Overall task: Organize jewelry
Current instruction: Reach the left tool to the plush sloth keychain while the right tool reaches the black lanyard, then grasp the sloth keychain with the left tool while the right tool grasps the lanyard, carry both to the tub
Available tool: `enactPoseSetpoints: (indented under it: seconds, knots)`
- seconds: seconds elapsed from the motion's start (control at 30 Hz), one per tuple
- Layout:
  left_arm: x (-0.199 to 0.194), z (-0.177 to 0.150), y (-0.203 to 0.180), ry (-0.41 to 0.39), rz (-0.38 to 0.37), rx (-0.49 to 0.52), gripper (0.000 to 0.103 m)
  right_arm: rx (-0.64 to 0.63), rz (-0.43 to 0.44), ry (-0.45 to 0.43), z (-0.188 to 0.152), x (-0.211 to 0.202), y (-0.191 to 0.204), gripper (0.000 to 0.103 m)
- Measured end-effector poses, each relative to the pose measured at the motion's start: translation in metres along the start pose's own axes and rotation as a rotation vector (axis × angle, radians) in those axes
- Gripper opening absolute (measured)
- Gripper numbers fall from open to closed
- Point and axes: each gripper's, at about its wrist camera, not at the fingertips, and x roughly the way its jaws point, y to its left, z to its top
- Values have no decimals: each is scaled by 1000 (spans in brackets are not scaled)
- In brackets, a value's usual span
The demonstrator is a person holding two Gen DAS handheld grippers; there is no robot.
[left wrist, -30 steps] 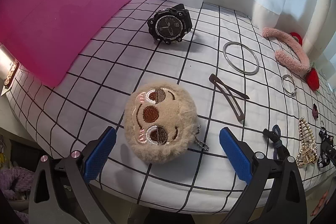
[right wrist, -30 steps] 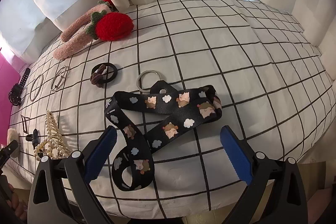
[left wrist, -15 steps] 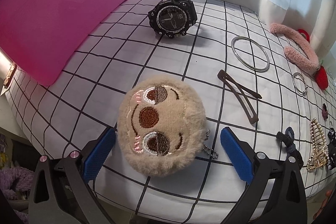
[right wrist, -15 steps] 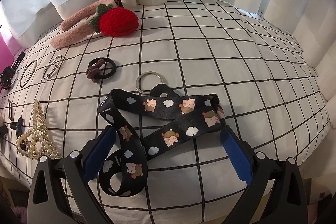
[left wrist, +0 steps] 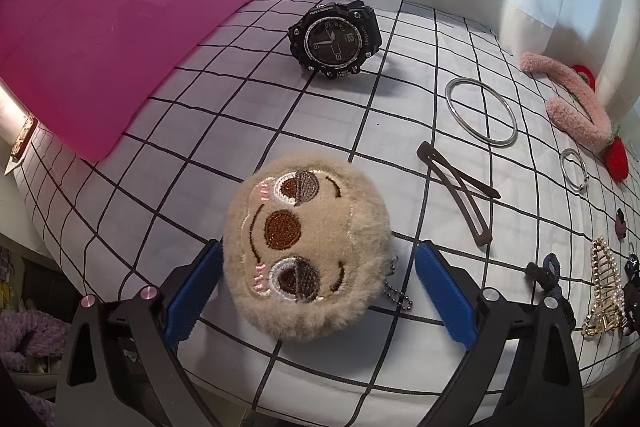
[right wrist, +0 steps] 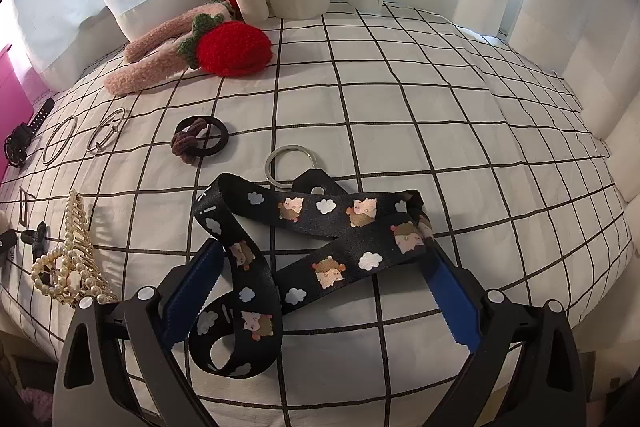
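A beige plush monkey-face keychain lies on the checked cloth between the open jaws of my left gripper, which is low and close around it. A black lanyard printed with hedgehogs and clouds, with a metal key ring, lies between the open jaws of my right gripper. Behind the plush are a black sport watch, a silver bangle, a brown hair clip and a pink storage box.
A pink fuzzy headband with a red strawberry lies near the curtain. A pearl claw clip, a black ring hair tie, a small ring and a dark hair tie lie about. The table edge is just below both grippers.
Both grippers have moved forward and down. The plush now sits between the left jaws, and the lanyard between the right jaws. Neither object has moved.
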Motion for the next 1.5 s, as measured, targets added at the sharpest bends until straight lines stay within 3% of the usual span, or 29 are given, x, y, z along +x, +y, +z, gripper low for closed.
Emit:
enactPoseSetpoints:
  seconds: [0.1, 0.13, 0.23, 0.3, 0.33, 0.47, 1.1, 1.5]
  knots:
    - [-6, -1, -3, -15, -7, 15, 64, -2, 6, -4, -1, -1, 0, 91]
    - [-7, -1, -4, -14, -7, 19, 63, -6, 7, -10, -2, -2, 1, 89]
    - [-8, -2, -4, -12, -10, 17, 58, -26, 9, -30, -3, -9, 3, 54]
    - [-8, -4, -4, -14, -11, 19, 54, -39, 11, -29, -1, -10, 6, 21]
    - [-8, -4, -4, -14, -12, 20, 54, -45, 7, -27, 0, -10, 6, 15]
    - [-8, -4, -5, -9, -24, 20, 49, -36, 33, -27, 0, -11, 5, 4]
    - [-104, 16, -32, -141, -137, 57, 48, -59, 261, -189, 52, -108, 13, 4]
    - [-196, 36, -8, -276, -150, 4, 48, -183, 491, -295, 104, -176, 87, 4]
